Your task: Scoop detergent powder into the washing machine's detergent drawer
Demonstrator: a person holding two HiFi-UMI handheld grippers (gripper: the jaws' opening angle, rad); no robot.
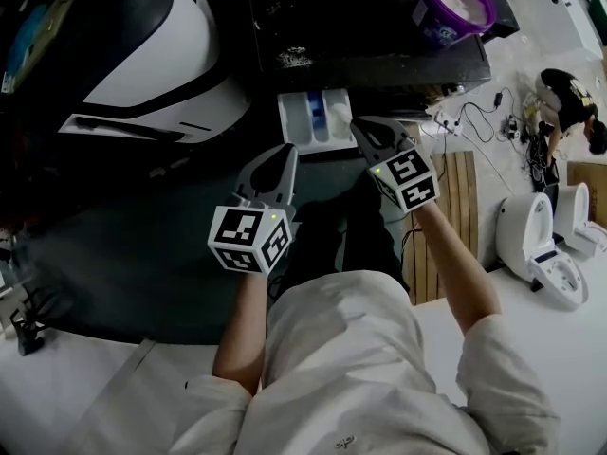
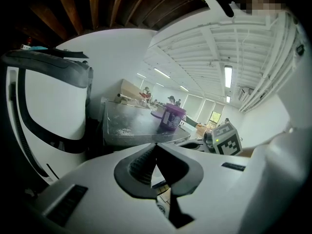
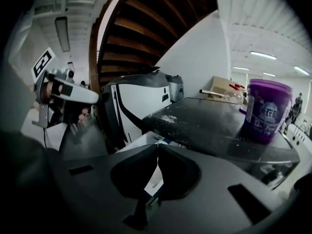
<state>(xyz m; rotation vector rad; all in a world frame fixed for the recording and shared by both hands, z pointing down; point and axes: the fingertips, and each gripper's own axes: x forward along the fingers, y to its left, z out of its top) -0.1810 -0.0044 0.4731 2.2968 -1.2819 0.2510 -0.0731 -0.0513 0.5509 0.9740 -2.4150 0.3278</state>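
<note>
Purple plastic picks out the tub, which stands open near the far right corner of the dark washer top, with pale powder showing inside it. A few pale specks lie on that top near its front edge. Just below the front edge the white drawer is pulled out, its compartments facing up. The left gripper hovers in front of the drawer, near it but apart, with its jaws pressed together at the tips and nothing between them. The right gripper sits just beside the drawer's right front corner; whether it touches cannot be told. Its jaws are likewise clenched tip to tip on nothing. In the left gripper view the closed left gripper points at the washer top, with the tub at its far edge and the right gripper's cube off to the right. In the right gripper view the closed right gripper lies over part of the drawer, the tub stands at the right, and specks dot the top. A white appliance stands to the washer's left.
</note>
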